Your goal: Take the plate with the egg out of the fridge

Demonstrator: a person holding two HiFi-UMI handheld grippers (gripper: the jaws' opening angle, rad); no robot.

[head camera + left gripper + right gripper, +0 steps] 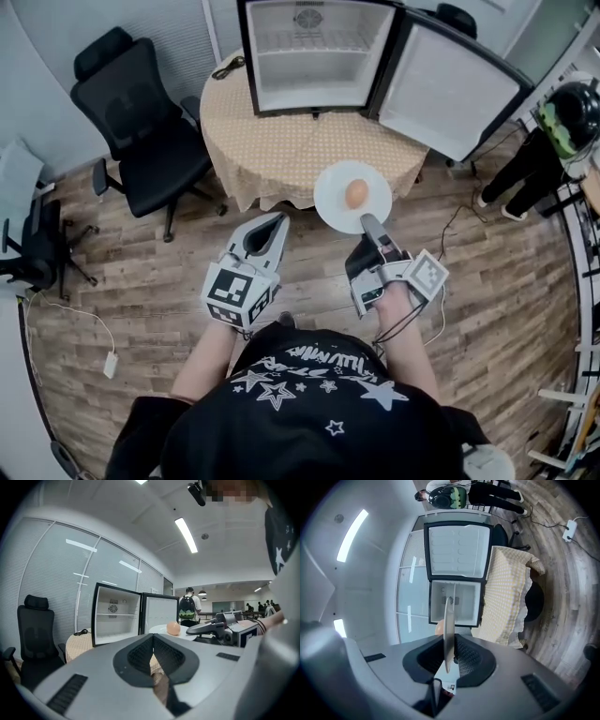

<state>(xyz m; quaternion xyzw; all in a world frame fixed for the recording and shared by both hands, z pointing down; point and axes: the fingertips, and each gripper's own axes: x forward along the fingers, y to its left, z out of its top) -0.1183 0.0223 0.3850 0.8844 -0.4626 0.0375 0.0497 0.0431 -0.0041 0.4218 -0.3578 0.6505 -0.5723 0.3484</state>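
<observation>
A white plate (332,182) carrying a brown egg (356,193) hangs level in the air just in front of the round table. My right gripper (370,222) is shut on its near rim. In the right gripper view the plate (448,625) stands edge-on between the pads, and the egg (439,629) peeks out on its left. My left gripper (280,219) floats to the left of the plate, shut and empty. From the left gripper view the egg (173,628) and the right gripper (206,628) show on the right. The small fridge (314,56) stands open and empty.
The fridge sits on a table with a yellow cloth (281,150), its door (450,89) swung out to the right. A black office chair (141,122) stands left of the table. A person with a backpack (562,122) is at the right edge. Cables lie on the wooden floor (141,300).
</observation>
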